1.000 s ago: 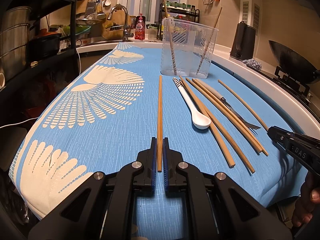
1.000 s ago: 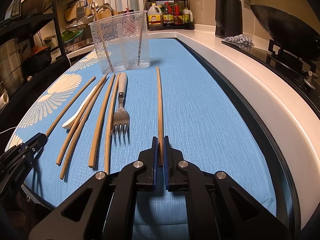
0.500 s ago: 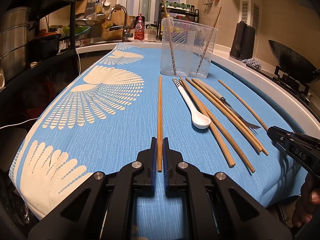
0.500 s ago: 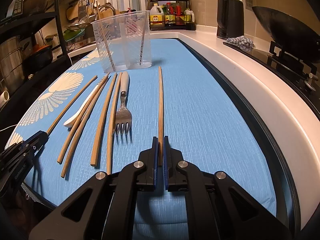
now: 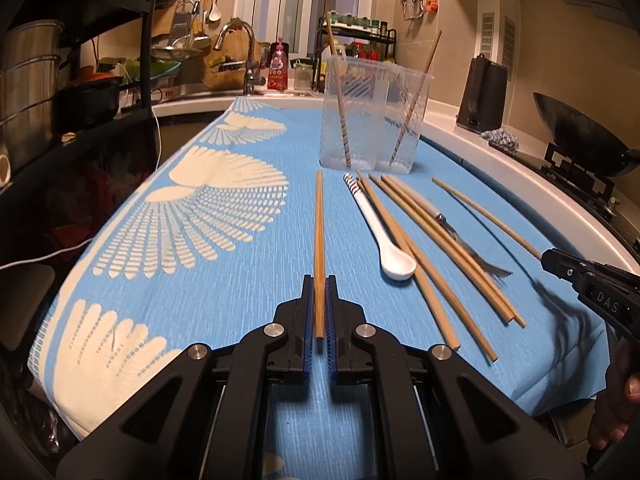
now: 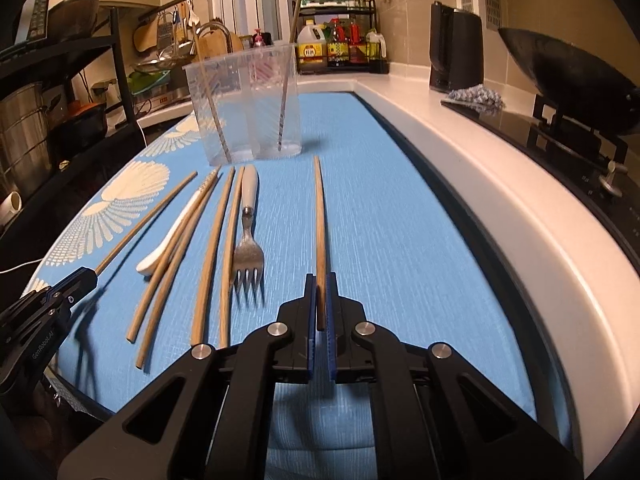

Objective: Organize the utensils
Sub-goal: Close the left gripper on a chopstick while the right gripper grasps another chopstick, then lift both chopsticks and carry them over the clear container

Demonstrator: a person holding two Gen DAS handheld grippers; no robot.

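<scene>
My left gripper point(image 5: 319, 280) is shut on the near end of a wooden chopstick point(image 5: 319, 232) that points at the clear plastic holder point(image 5: 374, 120). My right gripper point(image 6: 319, 278) is shut on another wooden chopstick point(image 6: 320, 220), seen from the left wrist point(image 5: 486, 212) too. The holder point(image 6: 244, 108) has two compartments, each with one chopstick standing in it. Between the grippers lie several chopsticks point(image 5: 404, 248), a white spoon point(image 5: 384, 240) and a fork point(image 6: 248, 248) on the blue cloth point(image 5: 240, 288).
A white counter edge point(image 6: 500, 208) runs along the right of the cloth. A stove with a black wok point(image 6: 568, 68) and a black kettle point(image 6: 456, 56) stand beyond it. A dark shelf rack with pots point(image 5: 48, 92) stands at the left; the sink tap point(image 5: 244, 52) is at the back.
Both grippers stay shut on their chopsticks. The right wrist view has shifted slightly, as if the right gripper rose or tilted a little; the left has hardly moved.
</scene>
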